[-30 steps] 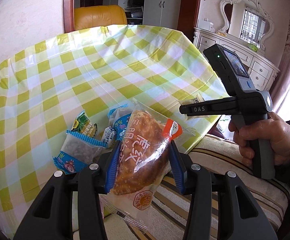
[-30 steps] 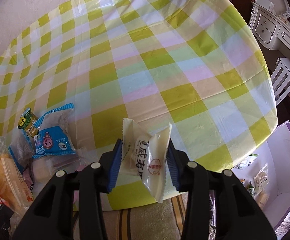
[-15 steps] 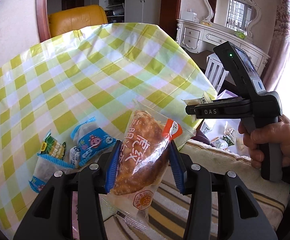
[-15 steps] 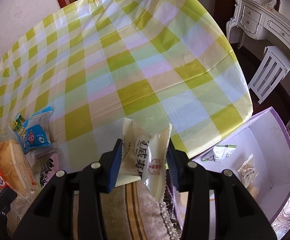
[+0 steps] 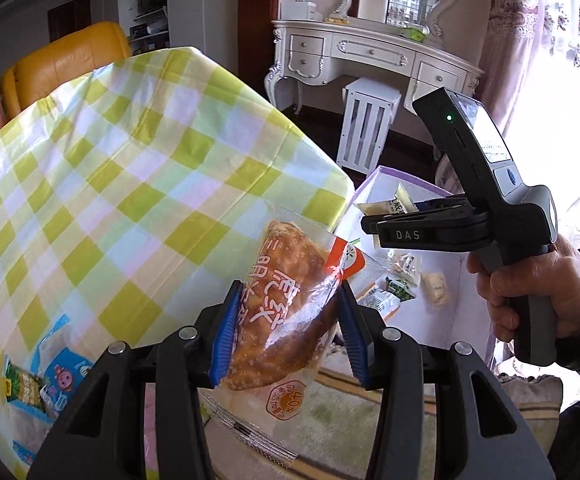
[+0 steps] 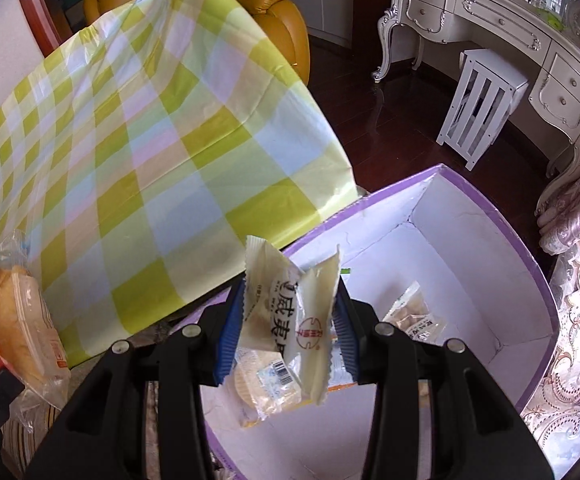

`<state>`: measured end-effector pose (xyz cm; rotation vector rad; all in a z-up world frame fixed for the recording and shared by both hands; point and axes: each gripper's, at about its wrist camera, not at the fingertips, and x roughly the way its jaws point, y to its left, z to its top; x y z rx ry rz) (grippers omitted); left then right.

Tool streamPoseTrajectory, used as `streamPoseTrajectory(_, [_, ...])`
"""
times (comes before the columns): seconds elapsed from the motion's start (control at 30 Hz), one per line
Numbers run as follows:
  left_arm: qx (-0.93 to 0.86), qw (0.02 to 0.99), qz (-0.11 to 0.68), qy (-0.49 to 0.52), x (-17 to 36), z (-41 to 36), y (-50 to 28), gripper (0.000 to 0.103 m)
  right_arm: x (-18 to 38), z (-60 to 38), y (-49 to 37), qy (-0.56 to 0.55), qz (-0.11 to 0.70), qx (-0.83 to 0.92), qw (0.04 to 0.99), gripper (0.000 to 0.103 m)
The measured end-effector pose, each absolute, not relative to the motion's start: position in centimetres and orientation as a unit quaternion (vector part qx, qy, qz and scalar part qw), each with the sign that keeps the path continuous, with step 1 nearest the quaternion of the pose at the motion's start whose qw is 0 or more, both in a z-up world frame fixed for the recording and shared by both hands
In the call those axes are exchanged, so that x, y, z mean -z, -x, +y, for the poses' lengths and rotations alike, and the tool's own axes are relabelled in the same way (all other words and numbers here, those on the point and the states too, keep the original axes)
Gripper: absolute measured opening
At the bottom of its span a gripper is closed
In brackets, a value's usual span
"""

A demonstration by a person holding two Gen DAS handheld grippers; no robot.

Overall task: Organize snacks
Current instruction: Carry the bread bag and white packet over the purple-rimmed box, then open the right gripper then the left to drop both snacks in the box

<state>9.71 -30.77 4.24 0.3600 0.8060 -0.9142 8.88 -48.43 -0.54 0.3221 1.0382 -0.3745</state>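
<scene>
- Far left, on my surface under its green-and-yellow checked cloth: a blue snack packet and a small green snack packet lie together at the near corner, touching.
- My left gripper: jaws pinching a clear-wrapped bread pastry. The blue pads press both its sides; its top sticks up past them and its sealed end hangs below. It is held in the air just past the cloth's edge.
- Right of that, from the left wrist view: my right hand grips the handle of the right gripper, which sits above the open box.
- Right gripper jaws: pinching a cream-white snack sachet with red and black print, pads against both sides, sachet creased and roughly upright.
- The sachet hangs over the near left part of the box, not touching its floor.
- Box: white inside, purple rim, standing beside and below the surface's edge. Several snack packets already lie in it, among them a clear bag of pale pieces near the middle and a round yellow biscuit pack directly under my jaws.
- Behind: white stool, ornate white dressing table.
</scene>
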Motion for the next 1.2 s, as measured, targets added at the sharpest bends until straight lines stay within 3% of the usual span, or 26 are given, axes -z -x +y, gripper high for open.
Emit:
streamPoseTrajectory(0.43, [0.469, 0.741, 0.41, -0.249, -0.3, -42.2, -9.5, 0.045, 2.7, -56.3, -5.2, -0.185, 0.488, 0.249, 0.816, 0.043])
streamPoseTrajectory(0.87, [0.483, 0.714, 0.426, -0.273, 1.9, -47.7, -9.5, 0.046, 4.5, -60.9, -2.8, -0.212, 0.485, 0.299, 0.794, 0.045])
streamPoseTrajectory(1.0, [0.485, 0.726, 0.413, -0.259, 1.2, -47.5, -9.6, 0.075, 4.5, -61.5, -2.4, -0.216, 0.482, 0.312, 0.79, 0.054])
streamPoseTrajectory(1.1, [0.486, 0.73, 0.41, -0.251, 0.7, -47.3, -9.5, 0.075, 4.3, -61.6, -2.4, -0.219, 0.477, 0.316, 0.79, 0.068])
streamPoseTrajectory(1.2, [0.479, 0.739, 0.409, -0.237, 0.5, -46.7, -9.8, 0.075, 3.9, -61.4, -2.4, -0.222, 0.472, 0.312, 0.794, 0.073])
